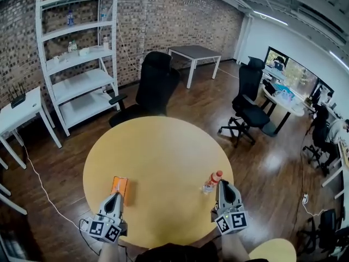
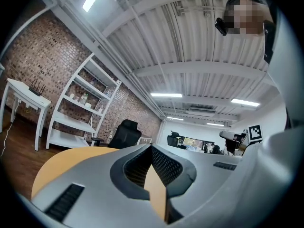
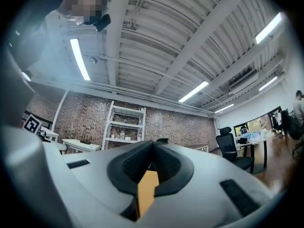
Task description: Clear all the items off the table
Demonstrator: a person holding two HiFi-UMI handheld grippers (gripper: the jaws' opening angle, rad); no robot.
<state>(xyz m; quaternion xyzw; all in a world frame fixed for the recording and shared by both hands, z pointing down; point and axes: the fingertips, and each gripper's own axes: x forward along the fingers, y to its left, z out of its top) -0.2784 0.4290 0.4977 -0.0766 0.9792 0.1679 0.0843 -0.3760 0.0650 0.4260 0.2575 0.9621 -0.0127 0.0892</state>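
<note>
Now | left claw point(image 1: 115, 195) and right claw point(image 1: 222, 183) both pressed together, empty | orange packet point(image 1: 121, 184) near-left, bottle point(image 1: 211, 182) near-right, both on counter point(image 1: 163, 157) | clearing unfinished | next: spread a claw around either item.

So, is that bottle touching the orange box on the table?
Apart. In the head view the bottle is at the right, the orange box at the left, and a wide stretch of bare table separates them.
</note>
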